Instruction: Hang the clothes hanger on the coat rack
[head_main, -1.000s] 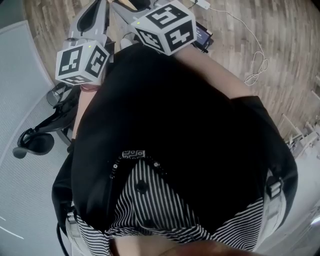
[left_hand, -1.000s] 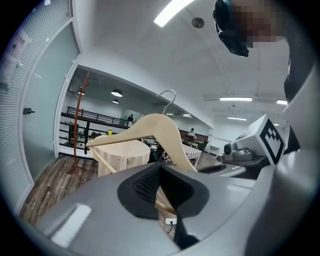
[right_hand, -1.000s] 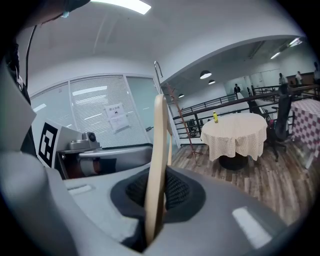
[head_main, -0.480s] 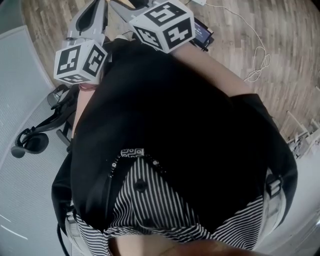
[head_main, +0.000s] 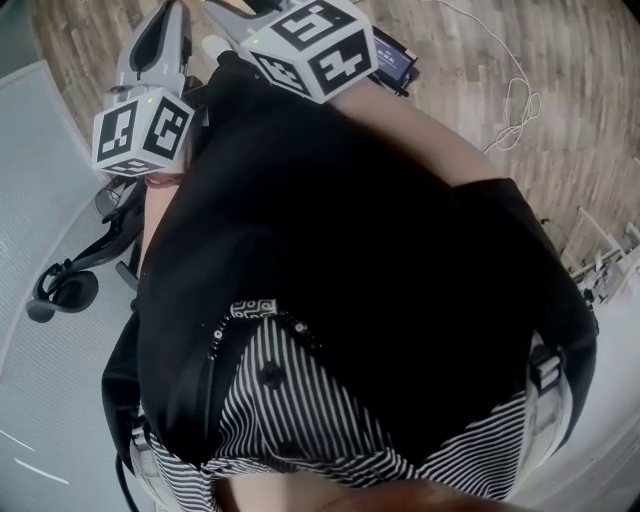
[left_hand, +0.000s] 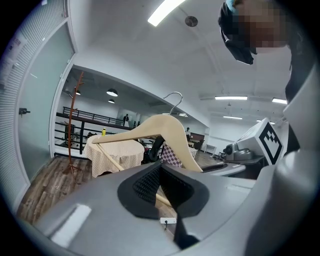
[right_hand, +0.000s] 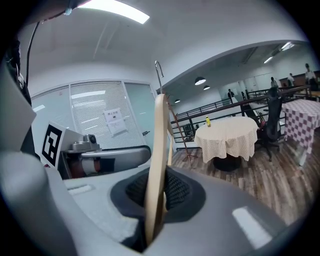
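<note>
A pale wooden clothes hanger (left_hand: 160, 125) with a metal hook (left_hand: 175, 100) is carried between both grippers. In the left gripper view its lower bar (left_hand: 111, 161) runs down into my left gripper (left_hand: 162, 189), whose jaws close on it. In the right gripper view the hanger (right_hand: 159, 150) stands edge-on, and my right gripper (right_hand: 157, 200) is shut on one arm of it. The reddish-brown coat rack (left_hand: 75, 125) stands far off by the glass wall, and shows again as a thin coat rack (right_hand: 180, 135) beyond the hanger. The head view shows only the marker cubes (head_main: 140, 135) above the person's dark top.
A round table with a checked cloth (right_hand: 227, 137) stands past the rack, with an office chair (right_hand: 272, 120) and a chequered table (right_hand: 305, 112) beside it. A railing (left_hand: 90, 117) runs behind. Below, another office chair (head_main: 70, 285) and a loose cable (head_main: 515, 110) lie on the wooden floor.
In the head view both grippers have shifted a little to the left and up in the picture, still carrying the hanger. Neither grip has changed.
</note>
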